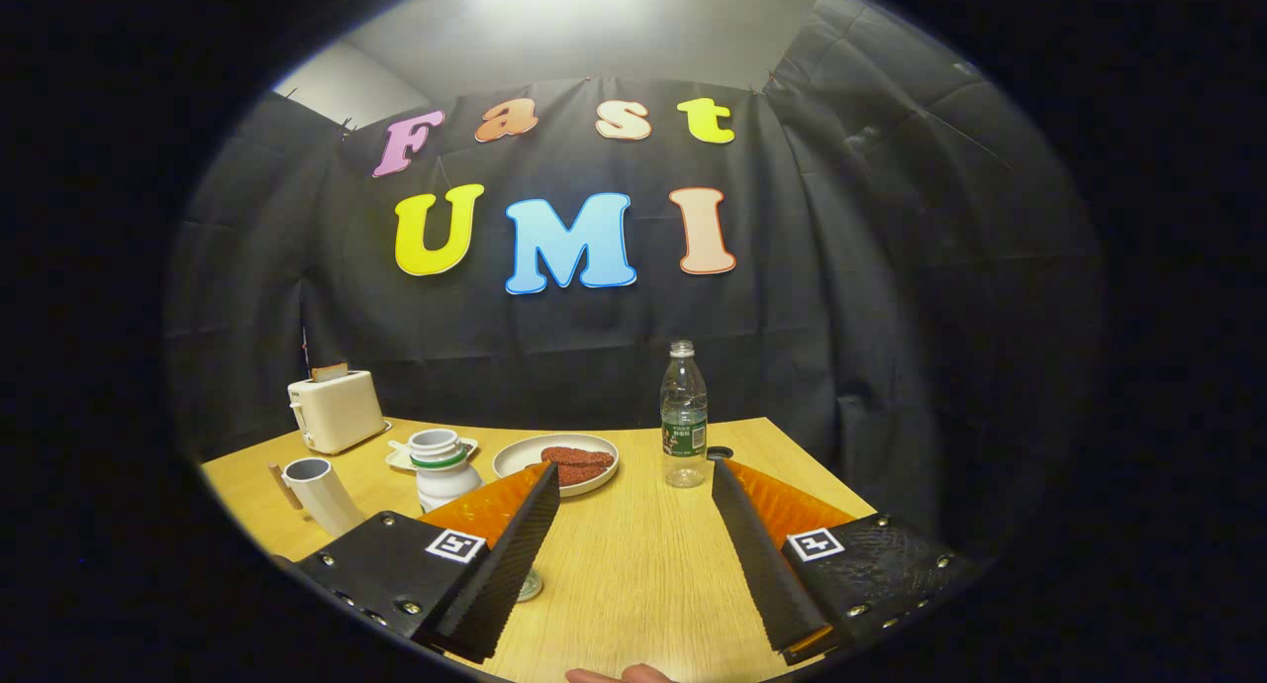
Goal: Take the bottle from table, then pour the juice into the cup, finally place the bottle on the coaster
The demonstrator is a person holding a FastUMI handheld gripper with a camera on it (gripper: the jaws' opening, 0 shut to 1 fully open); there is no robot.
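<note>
We see the gripper (633, 475) held level over the table (633, 574), fingers spread wide, gripping nothing. Just beyond the tips: clear bottle (684, 416) upright, plate (556, 460) of food. Farther left: white jar (442, 468), cup (319, 493), toaster (335, 409).

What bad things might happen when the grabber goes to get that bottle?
The gripper is open, its fingers apart with nothing between them. The bottle stands just beyond them, tall, narrow and with no cap, so a bump from one finger could tip it and spill. The plate with food sits close beside the path and could get nudged. The cup stands far off to the side, so carrying an open bottle there may slosh.
</note>
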